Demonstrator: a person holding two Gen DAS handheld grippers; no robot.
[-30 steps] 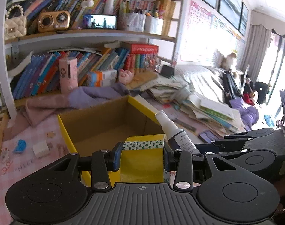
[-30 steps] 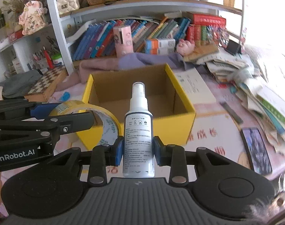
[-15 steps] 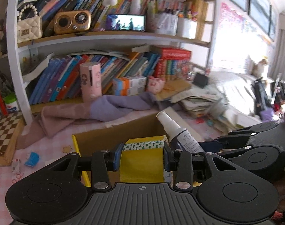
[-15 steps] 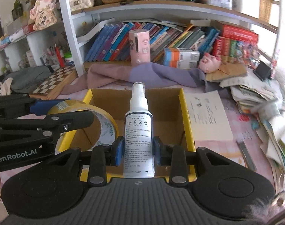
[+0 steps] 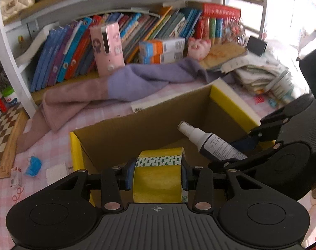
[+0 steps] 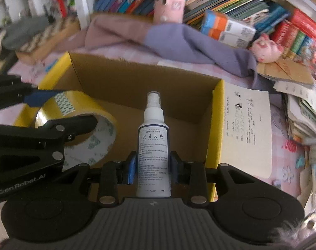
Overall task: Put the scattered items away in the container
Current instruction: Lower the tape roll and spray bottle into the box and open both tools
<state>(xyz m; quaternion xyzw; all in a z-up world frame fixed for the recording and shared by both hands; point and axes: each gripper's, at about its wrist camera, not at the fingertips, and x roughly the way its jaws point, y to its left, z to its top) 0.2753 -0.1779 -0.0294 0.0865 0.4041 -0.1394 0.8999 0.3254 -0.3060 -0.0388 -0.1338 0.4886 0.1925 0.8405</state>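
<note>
Fingers (image 5: 129, 174) of the left gripper (image 5: 158, 175) are clamped on a tape roll (image 5: 158, 179), pinched across its width so the yellow band faces the camera. Same deal on the right gripper (image 6: 151, 167): blue pads (image 6: 132, 169) are squeezed against the sides of a spray bottle (image 6: 153, 156), nozzle pointing forward, pretty much in line with the fingers.

Both items are held over the open box (image 6: 217, 129), side by side, tape on the left and bottle on the right, near each other but not touching as far as can be seen. Brown floor of the box is visible ahead of both, with bare room between the bottle and the yellow right wall. Whether either item is resting on the floor can't be told.

Outside the far edge, a purple cloth (image 5: 141, 81) is draped just beyond the box. A printed sheet (image 6: 249, 129) is lying right against the right wall. Small bits (image 5: 34, 164) are scattered on the pink tablecloth (image 5: 53, 143), left of the box. Books (image 5: 74, 48) are lined up on the shelf behind.
</note>
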